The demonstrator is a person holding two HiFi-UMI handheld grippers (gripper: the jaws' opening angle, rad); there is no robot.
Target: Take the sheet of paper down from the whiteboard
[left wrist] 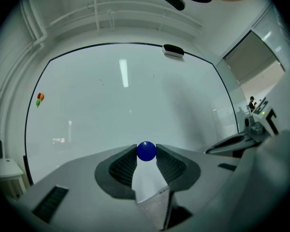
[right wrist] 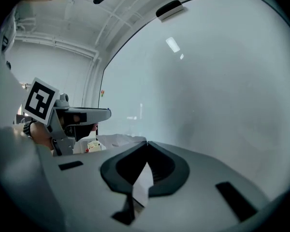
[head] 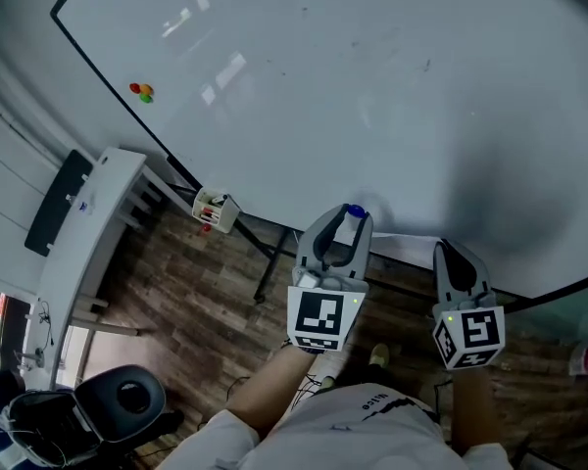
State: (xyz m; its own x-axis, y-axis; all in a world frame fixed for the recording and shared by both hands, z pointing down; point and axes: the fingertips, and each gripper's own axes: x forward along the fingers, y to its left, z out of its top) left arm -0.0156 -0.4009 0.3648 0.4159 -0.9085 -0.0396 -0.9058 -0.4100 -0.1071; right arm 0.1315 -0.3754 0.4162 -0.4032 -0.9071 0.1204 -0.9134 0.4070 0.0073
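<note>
The sheet of paper (head: 402,247) hangs off the whiteboard (head: 372,86), stretched between my two grippers near the board's lower edge. My left gripper (head: 351,215) is shut on a round blue magnet (left wrist: 146,151) at its tips, and the printed paper (left wrist: 152,190) runs down between its jaws behind the magnet. My right gripper (head: 445,254) is shut on the paper's other end, a white fold (right wrist: 144,183) pinched between its closed jaws. The right gripper view shows the left gripper (right wrist: 89,115) to the left, with the paper (right wrist: 118,140) reaching toward it.
Red, orange and green magnets (head: 142,92) stick to the board's left side. An eraser (left wrist: 173,50) sits on its top edge. A small marker box (head: 216,210) hangs below the board. A white table (head: 93,228) and a black chair (head: 122,399) stand at the left.
</note>
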